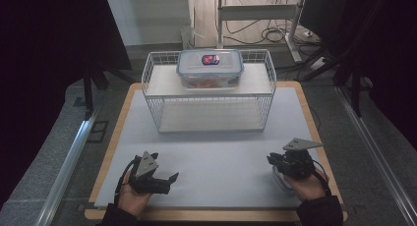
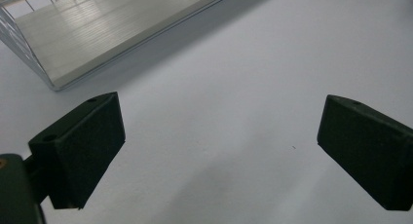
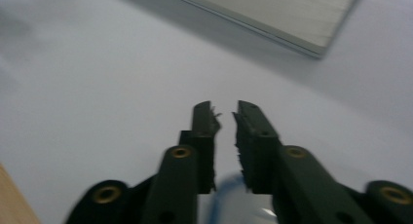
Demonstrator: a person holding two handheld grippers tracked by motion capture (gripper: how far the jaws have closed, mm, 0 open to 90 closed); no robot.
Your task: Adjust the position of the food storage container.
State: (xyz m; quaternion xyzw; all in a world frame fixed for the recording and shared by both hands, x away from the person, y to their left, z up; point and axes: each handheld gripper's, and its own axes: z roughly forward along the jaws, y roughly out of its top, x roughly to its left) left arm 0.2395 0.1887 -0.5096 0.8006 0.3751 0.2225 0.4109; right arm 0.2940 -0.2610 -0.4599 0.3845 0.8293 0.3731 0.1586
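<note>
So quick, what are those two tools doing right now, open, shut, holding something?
Left tool: open, jaws wide apart, nothing between them.
Right tool: nearly shut, only a thin gap; nothing seen between the tips.

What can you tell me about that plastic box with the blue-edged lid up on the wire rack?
The box is a clear, rounded-rectangle food container with a see-through lid rimmed in blue and latch flaps on its sides. A red and blue label sits on the lid's middle, and something orange-red shows through the wall, too blurred to name. It is closed, level, and rests on the top shelf of the white wire rack at the table's far side. Nothing else touches it.
</note>
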